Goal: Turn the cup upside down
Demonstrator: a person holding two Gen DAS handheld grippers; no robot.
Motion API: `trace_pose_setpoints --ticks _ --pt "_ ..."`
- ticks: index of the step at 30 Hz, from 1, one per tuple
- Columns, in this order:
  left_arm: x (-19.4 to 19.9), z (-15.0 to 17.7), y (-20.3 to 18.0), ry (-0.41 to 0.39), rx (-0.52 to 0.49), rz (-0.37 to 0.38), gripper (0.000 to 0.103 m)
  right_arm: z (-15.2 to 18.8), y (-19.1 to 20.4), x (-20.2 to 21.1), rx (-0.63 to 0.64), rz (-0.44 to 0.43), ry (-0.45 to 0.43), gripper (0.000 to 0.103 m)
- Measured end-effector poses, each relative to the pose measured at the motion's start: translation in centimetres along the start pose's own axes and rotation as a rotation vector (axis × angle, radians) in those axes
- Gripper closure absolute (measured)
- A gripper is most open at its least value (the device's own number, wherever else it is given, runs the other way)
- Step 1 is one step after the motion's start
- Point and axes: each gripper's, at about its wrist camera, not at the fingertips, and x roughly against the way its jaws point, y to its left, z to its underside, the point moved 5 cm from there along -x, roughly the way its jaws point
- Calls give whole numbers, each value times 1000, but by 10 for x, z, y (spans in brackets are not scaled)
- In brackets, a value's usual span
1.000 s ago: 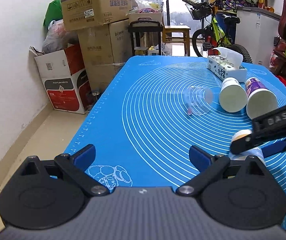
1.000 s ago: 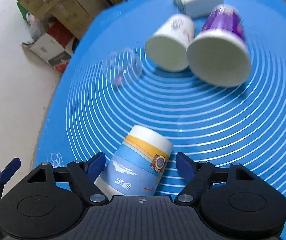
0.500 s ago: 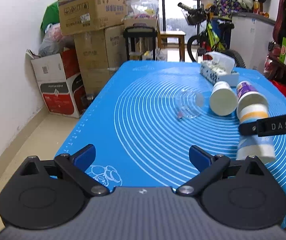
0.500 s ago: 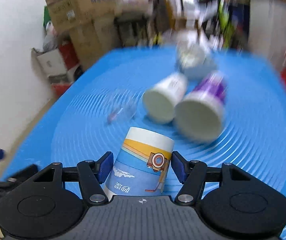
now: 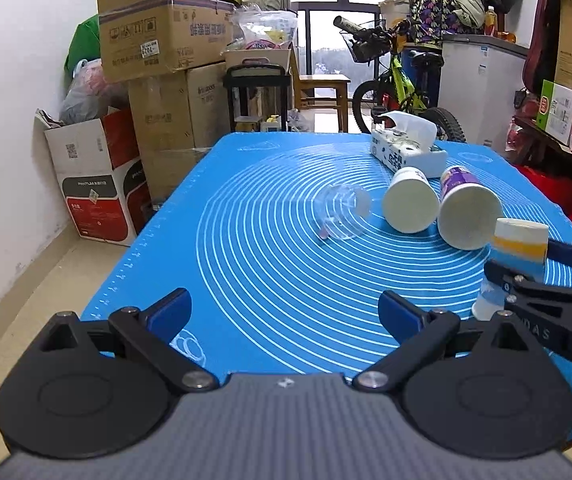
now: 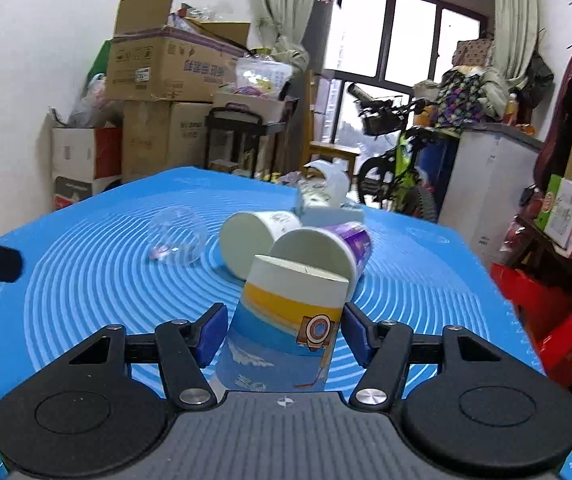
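Note:
My right gripper (image 6: 284,330) is shut on a blue, yellow and white paper cup (image 6: 286,328). The cup stands base up, mouth down, over the blue mat (image 6: 86,280). In the left wrist view the same cup (image 5: 514,256) shows at the right between the right gripper's fingers (image 5: 526,280). My left gripper (image 5: 284,310) is open and empty over the mat's near edge. I cannot tell if the cup's mouth touches the mat.
A clear plastic cup (image 5: 342,216), a white paper cup (image 5: 408,202) and a purple paper cup (image 5: 466,212) lie on their sides mid-mat. A tissue pack (image 5: 406,150) sits at the back. Cardboard boxes (image 5: 158,40) and a bicycle (image 5: 402,84) stand beyond the table.
My right gripper closed on the lying cup, lifted it and turned it from tilted to base up. The left gripper stayed open and drew back slightly.

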Motion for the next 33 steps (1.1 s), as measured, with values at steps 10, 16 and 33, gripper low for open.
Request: trace_pose_setpoints --ticks 10,16,33 --pt "10 11 -14 -5 -9 25 4 9 3 10 -8 -52 48 28" --pt "27 16 -25 -16 -5 63 4 11 2 48 1 -71 40 14" --pt "73 47 -69 -45 -89 112 4 51 -25 135 -113 -76 101 10"
